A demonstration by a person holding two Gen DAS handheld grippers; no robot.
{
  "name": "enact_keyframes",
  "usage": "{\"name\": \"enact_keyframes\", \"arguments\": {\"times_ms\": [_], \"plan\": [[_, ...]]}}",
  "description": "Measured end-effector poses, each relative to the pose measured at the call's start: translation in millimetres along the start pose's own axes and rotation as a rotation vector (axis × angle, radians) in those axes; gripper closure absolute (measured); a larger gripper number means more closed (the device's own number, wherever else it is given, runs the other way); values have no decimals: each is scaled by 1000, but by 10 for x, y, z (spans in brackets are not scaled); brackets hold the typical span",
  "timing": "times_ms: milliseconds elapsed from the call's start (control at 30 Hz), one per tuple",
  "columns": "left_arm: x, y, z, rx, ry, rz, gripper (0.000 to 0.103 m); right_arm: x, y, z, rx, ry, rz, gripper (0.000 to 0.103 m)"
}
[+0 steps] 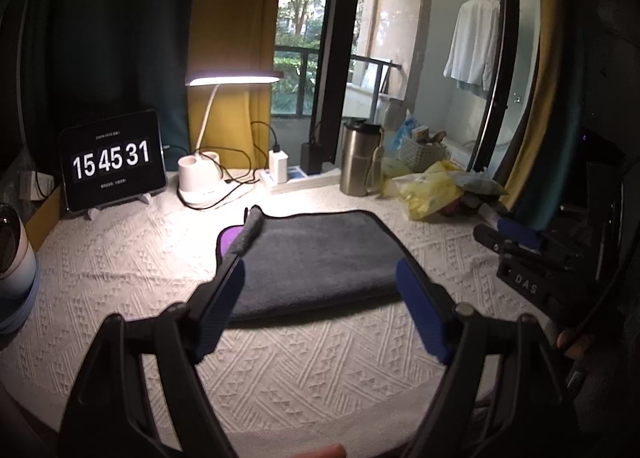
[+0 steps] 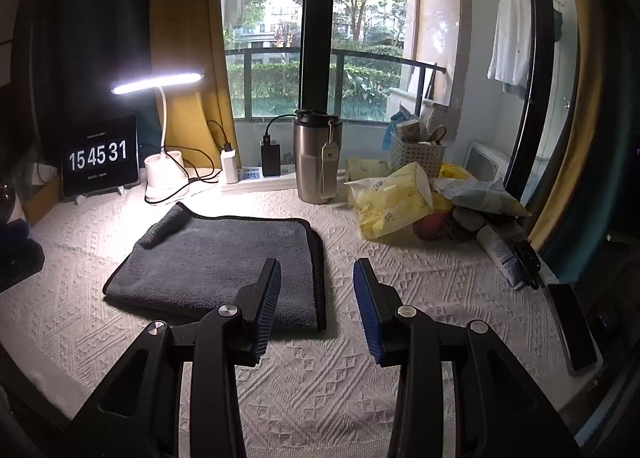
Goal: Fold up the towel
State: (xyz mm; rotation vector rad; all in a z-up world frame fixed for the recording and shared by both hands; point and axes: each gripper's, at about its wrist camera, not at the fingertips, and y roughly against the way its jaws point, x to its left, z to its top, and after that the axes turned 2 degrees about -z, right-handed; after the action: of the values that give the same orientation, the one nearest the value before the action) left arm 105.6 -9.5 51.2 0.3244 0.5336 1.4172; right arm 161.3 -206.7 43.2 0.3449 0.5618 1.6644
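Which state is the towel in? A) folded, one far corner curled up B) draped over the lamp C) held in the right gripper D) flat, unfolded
A: the towel lies folded on the table, its far left corner curled up; both grippers are open and empty.

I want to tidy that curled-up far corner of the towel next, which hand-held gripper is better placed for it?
Probably the left. The curled corner sits just beyond the left hand-held gripper, whose open jaws already frame the towel. The right hand-held gripper, also open, hovers at the towel's opposite near corner.
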Motion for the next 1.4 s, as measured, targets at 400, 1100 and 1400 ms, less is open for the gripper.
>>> {"name": "enact_keyframes", "arguments": {"times_ms": [400,1100,1400], "plan": [[-113,359,-116,-87,-30,19,24,8,517,-131,-71,-18,12,63],[-269,947,-550,-279,-80,55,24,14,1296,-332,-240,-11,29,63],[-138,1307,-698,-482,-97,103,24,126,1797,-586,-414,48,-16,48]]}}
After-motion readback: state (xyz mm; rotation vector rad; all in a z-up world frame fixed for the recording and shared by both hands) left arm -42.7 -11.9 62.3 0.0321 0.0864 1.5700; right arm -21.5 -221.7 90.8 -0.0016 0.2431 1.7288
